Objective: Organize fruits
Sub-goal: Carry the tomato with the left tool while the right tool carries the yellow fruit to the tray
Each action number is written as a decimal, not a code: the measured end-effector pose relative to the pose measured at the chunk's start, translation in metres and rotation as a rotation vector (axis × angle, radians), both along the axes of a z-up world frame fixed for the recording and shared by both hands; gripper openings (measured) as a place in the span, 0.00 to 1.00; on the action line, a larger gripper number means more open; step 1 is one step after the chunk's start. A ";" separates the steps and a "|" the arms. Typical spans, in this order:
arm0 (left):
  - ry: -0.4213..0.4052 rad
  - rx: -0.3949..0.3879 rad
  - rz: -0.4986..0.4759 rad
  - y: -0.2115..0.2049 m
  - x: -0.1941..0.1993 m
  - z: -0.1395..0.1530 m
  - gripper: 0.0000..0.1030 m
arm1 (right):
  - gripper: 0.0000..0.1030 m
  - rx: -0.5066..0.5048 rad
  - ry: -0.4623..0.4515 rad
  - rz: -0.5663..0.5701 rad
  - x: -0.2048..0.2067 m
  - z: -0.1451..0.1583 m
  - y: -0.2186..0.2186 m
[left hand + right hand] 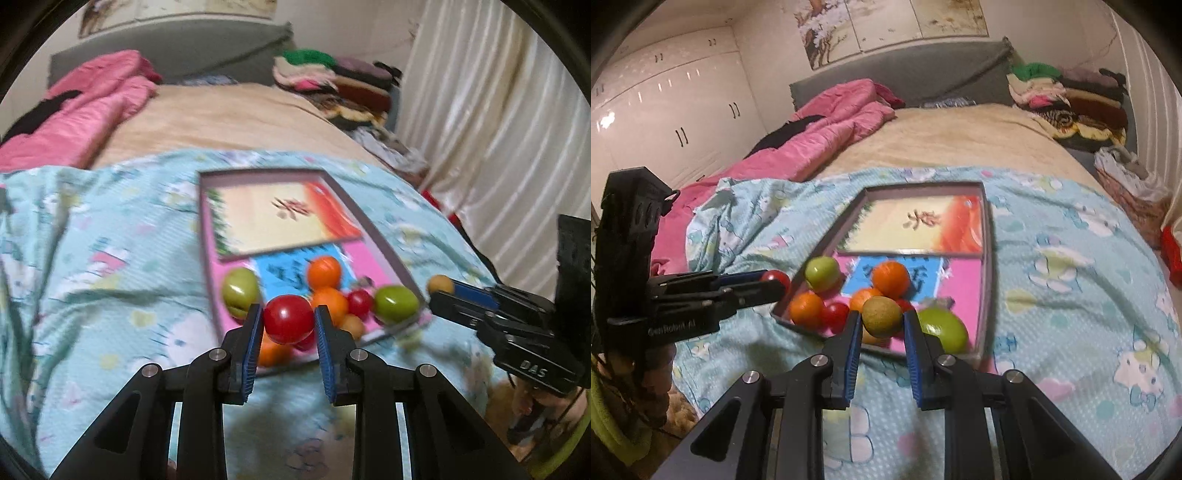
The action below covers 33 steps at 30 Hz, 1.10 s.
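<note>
Two fruits held above the tray's (988, 266) near edge.

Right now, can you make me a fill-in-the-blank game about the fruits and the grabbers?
1. The left gripper is shut on a ____ fruit.
2. The right gripper holds a ____ fruit.
3. The other fruits lie in a shallow ____ on the blue blanket.

Missing words: red; brown; box
</note>
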<state>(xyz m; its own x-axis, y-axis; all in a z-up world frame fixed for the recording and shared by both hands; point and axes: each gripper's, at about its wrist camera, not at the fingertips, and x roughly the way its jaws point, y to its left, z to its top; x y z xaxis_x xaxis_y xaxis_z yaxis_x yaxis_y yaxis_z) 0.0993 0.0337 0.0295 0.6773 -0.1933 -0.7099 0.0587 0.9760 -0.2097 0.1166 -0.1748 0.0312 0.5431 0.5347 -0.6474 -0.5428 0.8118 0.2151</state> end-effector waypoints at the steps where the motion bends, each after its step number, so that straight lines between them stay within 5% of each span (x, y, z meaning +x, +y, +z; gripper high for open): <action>1: -0.005 -0.005 0.012 0.005 0.000 0.001 0.28 | 0.22 0.002 -0.009 0.004 0.001 0.002 0.003; 9: -0.013 -0.003 0.047 0.011 0.010 -0.003 0.28 | 0.22 -0.008 -0.032 0.036 0.009 0.004 0.021; 33: 0.060 0.106 -0.102 -0.050 0.020 -0.039 0.28 | 0.22 -0.046 -0.013 0.041 0.019 -0.022 0.025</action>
<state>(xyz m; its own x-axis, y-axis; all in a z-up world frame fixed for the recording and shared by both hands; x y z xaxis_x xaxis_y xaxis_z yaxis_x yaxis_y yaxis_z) 0.1190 -0.0166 -0.0095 0.6137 -0.1807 -0.7686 0.1492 0.9825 -0.1119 0.1357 -0.1497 0.0088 0.5299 0.5265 -0.6648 -0.5786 0.7976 0.1705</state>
